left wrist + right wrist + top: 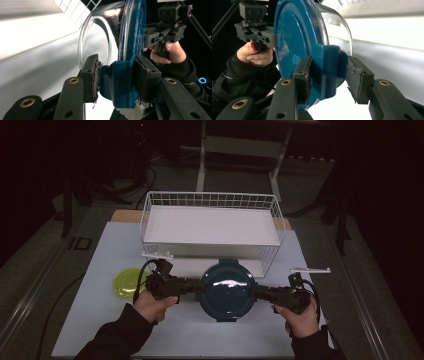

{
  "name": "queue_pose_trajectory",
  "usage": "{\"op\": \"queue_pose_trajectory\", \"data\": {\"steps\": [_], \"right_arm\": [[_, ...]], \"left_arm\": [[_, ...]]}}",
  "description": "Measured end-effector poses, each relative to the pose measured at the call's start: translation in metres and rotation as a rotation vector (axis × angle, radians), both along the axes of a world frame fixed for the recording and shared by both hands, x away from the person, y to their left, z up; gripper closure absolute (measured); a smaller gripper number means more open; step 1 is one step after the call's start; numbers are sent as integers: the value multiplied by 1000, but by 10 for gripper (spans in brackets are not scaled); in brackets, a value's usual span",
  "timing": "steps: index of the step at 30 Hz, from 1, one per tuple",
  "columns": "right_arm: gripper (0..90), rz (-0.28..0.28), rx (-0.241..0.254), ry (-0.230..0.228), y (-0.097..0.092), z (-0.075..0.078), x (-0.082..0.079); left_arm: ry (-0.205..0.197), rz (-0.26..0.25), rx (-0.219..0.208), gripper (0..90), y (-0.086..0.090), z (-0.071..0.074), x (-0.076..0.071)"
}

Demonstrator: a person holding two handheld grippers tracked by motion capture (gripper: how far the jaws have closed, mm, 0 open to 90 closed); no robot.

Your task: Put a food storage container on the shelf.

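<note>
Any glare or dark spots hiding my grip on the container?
High view: dim, with a white glare streak on the blue lid. Left gripper view: reflections on the clear bowl, the latch sharp. Right gripper view: the backdrop is washed out, the fingers sharp.

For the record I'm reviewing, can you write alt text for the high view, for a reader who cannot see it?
Two hand-held grippers, the left gripper and the right gripper, clamp opposite side latches of a round container with a dark teal lid above a white table. A white wire basket stands just behind the container, and a yellow-green lid lies at the left.
</note>
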State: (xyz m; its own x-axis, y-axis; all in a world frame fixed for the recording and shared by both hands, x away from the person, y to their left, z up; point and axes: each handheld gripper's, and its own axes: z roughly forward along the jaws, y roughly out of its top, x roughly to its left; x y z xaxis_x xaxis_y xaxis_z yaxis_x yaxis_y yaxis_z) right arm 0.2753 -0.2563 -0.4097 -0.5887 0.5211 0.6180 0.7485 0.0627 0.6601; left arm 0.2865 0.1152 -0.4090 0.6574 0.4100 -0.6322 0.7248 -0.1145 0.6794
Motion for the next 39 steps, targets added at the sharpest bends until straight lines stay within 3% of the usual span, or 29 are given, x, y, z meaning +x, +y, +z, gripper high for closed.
{"op": "queue_pose_trajectory", "data": {"steps": [12,21,27,33,38,39], "right_arm": [[566,9,0,-51,8,41,26],[565,4,8,-73,13,78,61],[565,-3,5,-82,22,98,85],[565,-21,25,-54,27,103,108],[565,-47,24,-23,30,99,121],[567,-49,22,-16,30,98,124]], "left_arm": [[-48,30,-18,571,8,37,19],[-92,66,-33,570,13,72,49],[-82,92,-46,568,22,87,71],[-91,112,-25,562,26,93,91],[-83,146,-8,557,25,88,104],[-73,147,-23,556,26,87,107]]}}
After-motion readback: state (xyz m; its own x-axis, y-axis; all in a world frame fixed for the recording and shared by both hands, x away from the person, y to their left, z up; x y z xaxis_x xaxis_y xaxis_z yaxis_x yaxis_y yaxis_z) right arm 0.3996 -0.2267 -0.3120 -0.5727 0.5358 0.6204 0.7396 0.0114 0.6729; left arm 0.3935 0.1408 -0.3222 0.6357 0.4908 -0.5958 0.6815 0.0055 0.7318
